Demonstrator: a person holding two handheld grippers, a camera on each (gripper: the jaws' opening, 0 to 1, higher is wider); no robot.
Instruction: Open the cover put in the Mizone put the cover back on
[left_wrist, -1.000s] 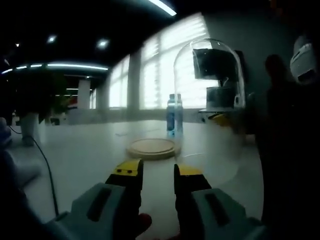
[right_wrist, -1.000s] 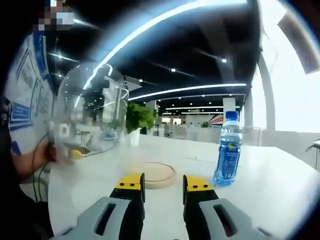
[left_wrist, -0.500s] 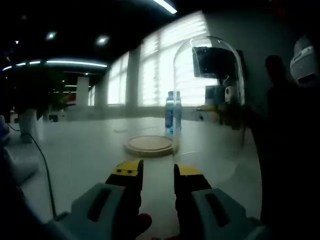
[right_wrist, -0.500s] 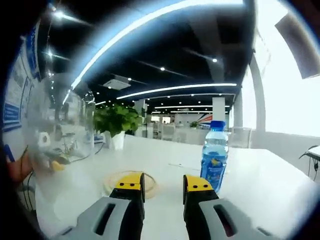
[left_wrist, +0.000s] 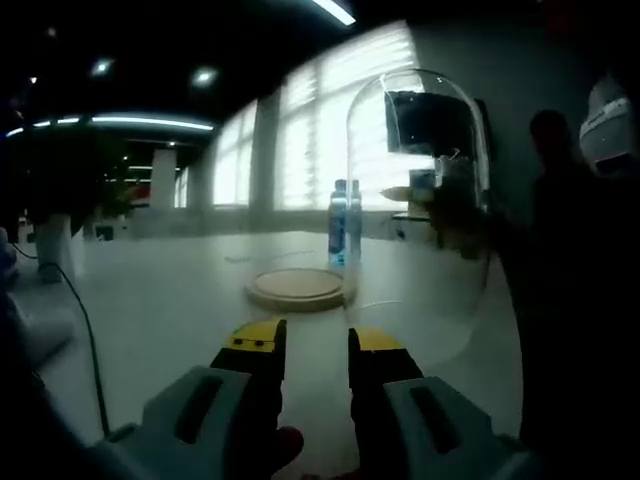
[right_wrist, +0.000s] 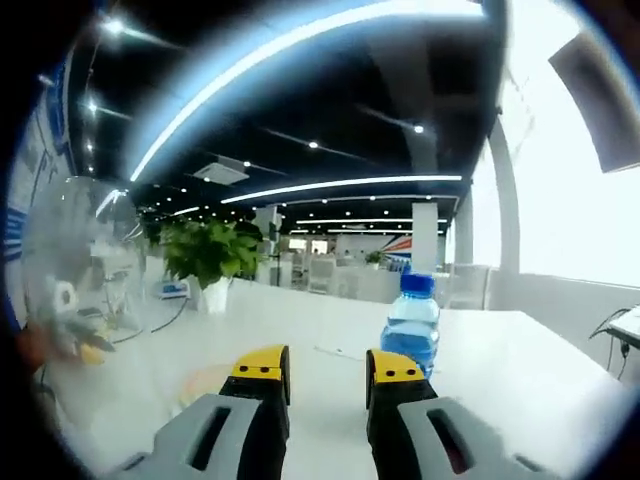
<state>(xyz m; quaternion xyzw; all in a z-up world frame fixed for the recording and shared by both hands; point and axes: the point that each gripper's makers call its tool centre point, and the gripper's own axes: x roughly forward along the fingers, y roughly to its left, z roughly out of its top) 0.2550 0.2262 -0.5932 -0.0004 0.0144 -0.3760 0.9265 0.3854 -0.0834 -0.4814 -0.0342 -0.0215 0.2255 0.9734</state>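
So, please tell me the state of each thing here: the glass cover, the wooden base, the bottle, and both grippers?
glass cover: off the base, upright beside it
wooden base: flat on the table, uncovered, nothing on it
Mizone bottle: upright on the table, cap on
left gripper: open, holding nothing
right gripper: open, holding nothing

White table (left_wrist: 180, 300) carries round wooden base (left_wrist: 297, 287) mid-table, blue Mizone bottle (right_wrist: 408, 333) upright just beyond it, potted plant (right_wrist: 207, 262) at far edge.

An open-plan office: ceiling light strips (right_wrist: 330, 185), rows of desks (right_wrist: 330, 275), potted plant (right_wrist: 205, 265), blinded windows (left_wrist: 320, 140).
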